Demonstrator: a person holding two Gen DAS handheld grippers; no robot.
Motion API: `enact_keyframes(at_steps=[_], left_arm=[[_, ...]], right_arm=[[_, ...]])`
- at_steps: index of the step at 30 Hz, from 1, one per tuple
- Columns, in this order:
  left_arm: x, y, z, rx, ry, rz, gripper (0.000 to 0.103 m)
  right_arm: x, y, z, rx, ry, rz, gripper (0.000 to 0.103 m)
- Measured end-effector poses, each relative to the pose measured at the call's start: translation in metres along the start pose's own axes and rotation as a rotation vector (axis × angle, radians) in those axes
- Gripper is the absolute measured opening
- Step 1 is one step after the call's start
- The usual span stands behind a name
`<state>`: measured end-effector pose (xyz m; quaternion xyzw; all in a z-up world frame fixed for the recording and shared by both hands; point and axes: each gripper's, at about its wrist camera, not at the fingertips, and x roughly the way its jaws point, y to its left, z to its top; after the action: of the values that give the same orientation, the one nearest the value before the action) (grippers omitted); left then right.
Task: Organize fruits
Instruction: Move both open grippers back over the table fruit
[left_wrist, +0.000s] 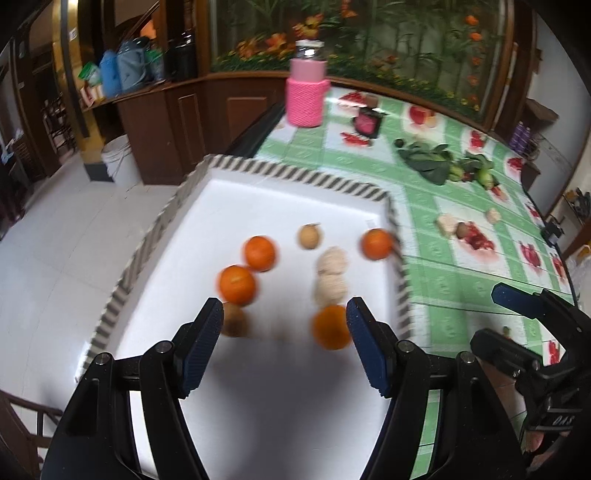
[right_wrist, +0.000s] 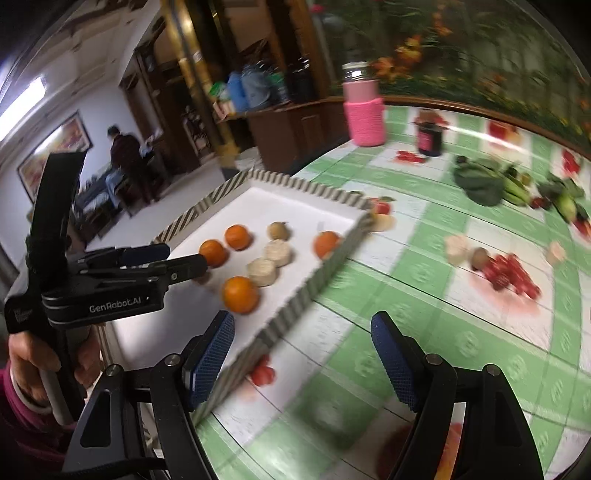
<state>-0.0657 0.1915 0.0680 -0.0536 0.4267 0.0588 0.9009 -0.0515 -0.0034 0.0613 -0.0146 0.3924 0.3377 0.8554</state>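
My left gripper (left_wrist: 284, 317) hangs spread, empty, over the tray (left_wrist: 295, 173); right gripper (right_wrist: 303, 332) spread beside tray. Next: centre on nearest orange (left_wrist: 330, 326), pinch gently.

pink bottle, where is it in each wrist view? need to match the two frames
Left wrist: pink bottle stands top centre, at the table's far edge beyond the striped tray.
Right wrist: pink bottle stands upper centre-right, again beyond the tray's far corner.
Shared landmark: the dark jar on the green checked cloth, just right of the bottle in both.
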Motion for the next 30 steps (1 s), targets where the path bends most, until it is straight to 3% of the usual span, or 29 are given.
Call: enact_keyframes(at_steps=[5,12,18,26,30], left_arm=[[-0.004,-0.032,0.002,0.041,-0.028,-0.039,0.068],[-0.011,-0.071,0.003,0.1,-0.053,-0.107,0.068],[-0.002,-0.104,0.01,0.151,-0.014,-0.178,0.068],[0.032,-0.142,0.025,0.219,0.058,-0.209,0.068],[0.045,-0.15,0.033,0.244,0.081,-0.2,0.068]], right_arm=[[-0.025,-0.029,-0.007,0.033,-0.031,-0.081,0.078],[-0.052,-0.075,-0.024,0.122,-0.03,-0.098,0.079],[-0.068,-0.1,-0.029,0.122,-0.055,-0.159,0.081],[-0.056,-0.122,-0.018,0.08,-0.031,-0.208,0.079],[-0.03,-0.129,-0.001,0.008,0.014,-0.215,0.067]])
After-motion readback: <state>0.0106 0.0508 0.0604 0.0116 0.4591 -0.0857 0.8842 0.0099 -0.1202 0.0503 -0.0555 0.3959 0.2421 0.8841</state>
